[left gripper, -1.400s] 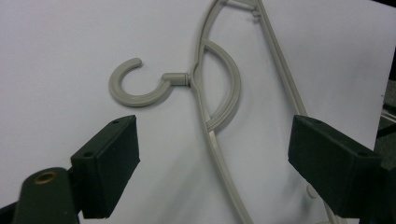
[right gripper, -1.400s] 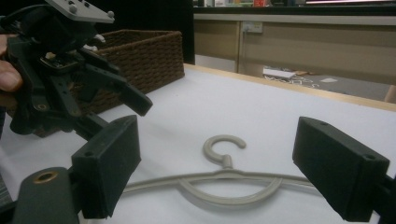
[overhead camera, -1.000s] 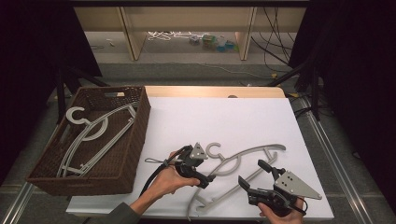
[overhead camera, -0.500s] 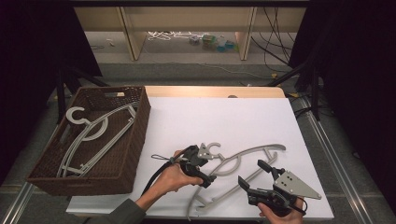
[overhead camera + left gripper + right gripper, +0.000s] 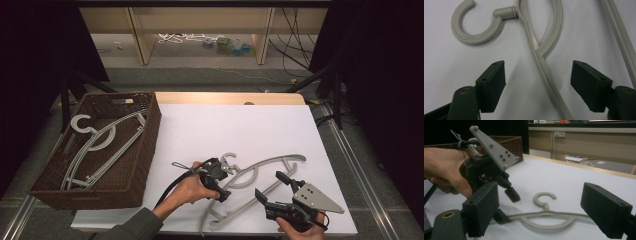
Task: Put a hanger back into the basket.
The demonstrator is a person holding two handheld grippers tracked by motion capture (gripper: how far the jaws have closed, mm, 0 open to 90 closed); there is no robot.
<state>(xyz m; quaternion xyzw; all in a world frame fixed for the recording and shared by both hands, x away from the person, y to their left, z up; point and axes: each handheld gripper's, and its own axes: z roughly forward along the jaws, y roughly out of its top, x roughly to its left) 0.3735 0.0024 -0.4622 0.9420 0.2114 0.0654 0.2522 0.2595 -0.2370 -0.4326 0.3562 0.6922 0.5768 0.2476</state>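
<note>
A grey hanger (image 5: 260, 172) lies flat on the white bench (image 5: 240, 125), near the front edge. Its round hook (image 5: 474, 27) points away from the person.

The left gripper (image 5: 222, 175) is held low over the hanger, just below the hook. Its two black jaws are apart, and they have just been closing a bit. One thin grey arm of the hanger runs between them, but the pads (image 5: 492, 83) do not touch it.

The right gripper (image 5: 270, 187) sits near the front right part of the bench, close to the long bar of the hanger. Its jaws are wide apart and hold nothing.

A brown basket (image 5: 100, 150) stands at the left side of the bench. Another grey hanger (image 5: 95, 145) lies inside it.
</note>
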